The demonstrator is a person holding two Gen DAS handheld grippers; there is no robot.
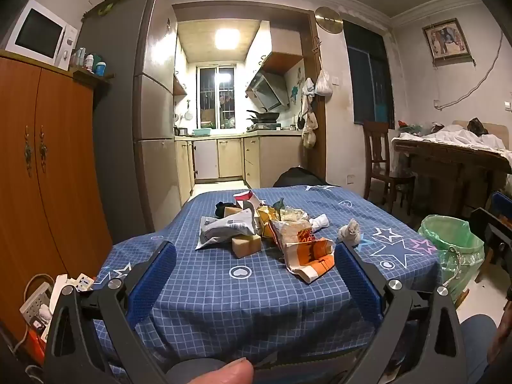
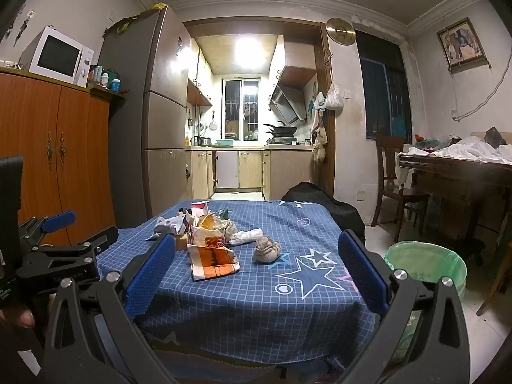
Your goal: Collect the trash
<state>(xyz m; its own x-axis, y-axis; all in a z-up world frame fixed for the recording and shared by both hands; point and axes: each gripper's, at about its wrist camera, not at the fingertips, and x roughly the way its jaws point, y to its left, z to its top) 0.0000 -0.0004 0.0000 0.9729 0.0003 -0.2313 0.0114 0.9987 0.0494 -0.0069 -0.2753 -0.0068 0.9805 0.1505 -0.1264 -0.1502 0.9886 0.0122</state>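
Trash [image 1: 256, 227] is lying heaped near the middle of the table [image 1: 224, 294], toward its left edge, with a crumpled wad [image 1: 349, 231] sitting apart on the bin side. Both the left tool [image 1: 254, 275] and right tool [image 2: 256, 272] are gaping wide, holding nothing. Light wrappers are likely risking a slide off the cloth, or missing the lined bin [image 2: 425, 265] standing beside the right edge.

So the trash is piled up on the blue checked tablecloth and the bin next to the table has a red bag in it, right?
Nearly. The trash does sit piled on the blue checked tablecloth, and the bin stands next to the table, but its bag is green, not red. The right wrist view shows this best.
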